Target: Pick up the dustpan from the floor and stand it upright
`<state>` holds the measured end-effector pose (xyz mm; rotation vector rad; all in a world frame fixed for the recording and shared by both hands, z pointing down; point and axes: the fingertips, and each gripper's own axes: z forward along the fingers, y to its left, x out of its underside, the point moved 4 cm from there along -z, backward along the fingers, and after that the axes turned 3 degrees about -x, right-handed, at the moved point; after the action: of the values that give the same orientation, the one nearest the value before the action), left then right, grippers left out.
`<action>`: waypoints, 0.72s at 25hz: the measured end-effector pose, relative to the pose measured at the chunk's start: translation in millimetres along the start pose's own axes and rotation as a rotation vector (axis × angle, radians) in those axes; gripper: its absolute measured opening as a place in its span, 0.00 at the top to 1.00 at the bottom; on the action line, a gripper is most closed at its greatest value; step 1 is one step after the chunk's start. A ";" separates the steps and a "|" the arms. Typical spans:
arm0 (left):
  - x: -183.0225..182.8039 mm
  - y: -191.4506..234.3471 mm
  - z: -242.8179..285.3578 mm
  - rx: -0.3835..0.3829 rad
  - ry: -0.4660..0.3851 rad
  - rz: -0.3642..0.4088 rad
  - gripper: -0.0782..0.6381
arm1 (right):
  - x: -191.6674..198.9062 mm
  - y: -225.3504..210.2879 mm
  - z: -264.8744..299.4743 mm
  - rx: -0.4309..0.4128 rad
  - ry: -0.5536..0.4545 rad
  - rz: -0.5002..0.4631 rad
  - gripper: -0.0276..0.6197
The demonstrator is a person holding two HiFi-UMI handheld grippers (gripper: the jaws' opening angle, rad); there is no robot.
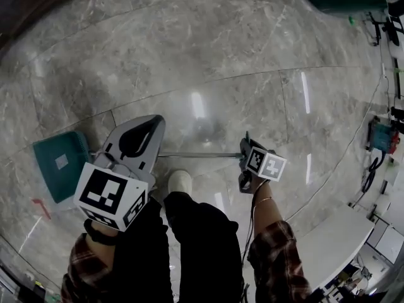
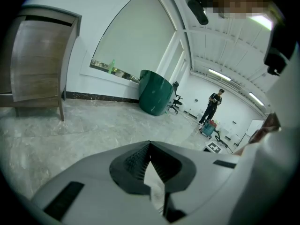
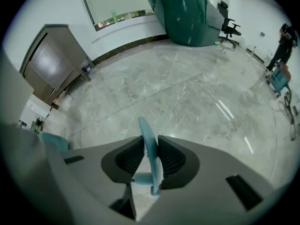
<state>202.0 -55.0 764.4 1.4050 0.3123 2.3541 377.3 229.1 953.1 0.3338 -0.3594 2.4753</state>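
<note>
Grey marble tile floor (image 1: 221, 55), wide and glossy, grout lines crossing it.
Teal plastic dustpan with a long metal handle (image 1: 58, 164) lies out level across the head view. The pan is at the left, its right edge hidden behind the left gripper (image 1: 156, 122), and the shaft runs right to the right gripper (image 1: 245, 153). Cannot tell whether the pan's edge touches the floor.

Right gripper fingers (image 3: 171, 156) are clamped on the flat teal end piece of the handle (image 3: 151, 158) — it stands on edge between them, tip poking past.
Left gripper fingers (image 2: 161, 165) are tips together with nothing between them, just above the shaft near the pan.

White shoe (image 1: 179, 183) is just below the shaft, between the two grippers.

Room to move — marble stretches ahead to a dark green curved desk (image 3: 187, 13). A brown wooden cabinet (image 3: 51, 64) stands off to the left, well apart.
</note>
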 end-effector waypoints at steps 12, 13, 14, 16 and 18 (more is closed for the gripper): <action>-116.1 -62.1 -111.5 -0.031 -0.018 -0.033 0.88 | -46.5 81.6 -176.7 -0.068 -0.056 -0.069 0.78; -124.8 -67.0 -121.0 -0.033 -0.021 -0.035 0.88 | -51.5 91.3 -190.0 -0.080 -0.057 -0.083 0.78; -133.7 -71.1 -130.3 -0.036 -0.024 -0.035 0.88 | -57.0 101.8 -202.9 -0.091 -0.055 -0.096 0.77; -152.8 -76.3 -148.5 -0.053 -0.037 -0.041 0.88 | -69.8 125.3 -227.5 -0.114 -0.045 -0.128 0.77; -175.0 -77.3 -166.5 -0.080 -0.069 -0.051 0.88 | -84.5 153.9 -250.7 -0.141 -0.038 -0.184 0.76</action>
<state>146.4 -59.6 517.0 1.4202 0.2298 2.2465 312.4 147.0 665.5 0.3403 -0.4936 2.2531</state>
